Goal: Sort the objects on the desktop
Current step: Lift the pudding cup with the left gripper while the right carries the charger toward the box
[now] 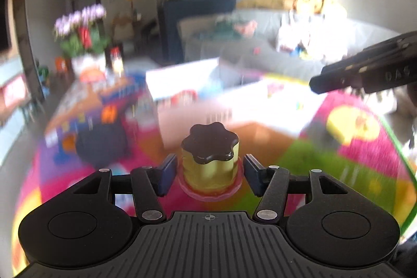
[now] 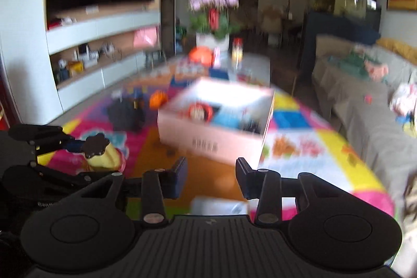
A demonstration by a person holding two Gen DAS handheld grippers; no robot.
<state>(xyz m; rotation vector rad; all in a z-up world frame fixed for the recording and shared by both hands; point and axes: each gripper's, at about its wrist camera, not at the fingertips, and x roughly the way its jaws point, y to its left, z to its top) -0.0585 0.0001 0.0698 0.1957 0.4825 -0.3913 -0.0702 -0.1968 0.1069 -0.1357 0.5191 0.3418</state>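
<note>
A toy pudding [image 1: 209, 160], yellow with a dark brown wavy top and a pink plate base, sits between the fingers of my left gripper [image 1: 208, 173]. The jaws stand close on each side of it and it is lifted above the colourful mat. In the right wrist view the same pudding [image 2: 100, 151] is held in the left gripper [image 2: 65, 147] at the far left. My right gripper [image 2: 211, 177] is open and empty above the mat, facing a white open box [image 2: 216, 116] with toys inside. The right gripper's tip [image 1: 351, 74] shows at the right of the left wrist view.
The white box [image 1: 208, 95] stands mid-mat. A dark object [image 2: 126, 113] and an orange toy [image 2: 157, 99] lie left of it. A grey sofa [image 2: 365, 108] runs along the right. A low table with flowers [image 2: 213, 14] is behind. A white flat item [image 2: 219, 206] lies under my right gripper.
</note>
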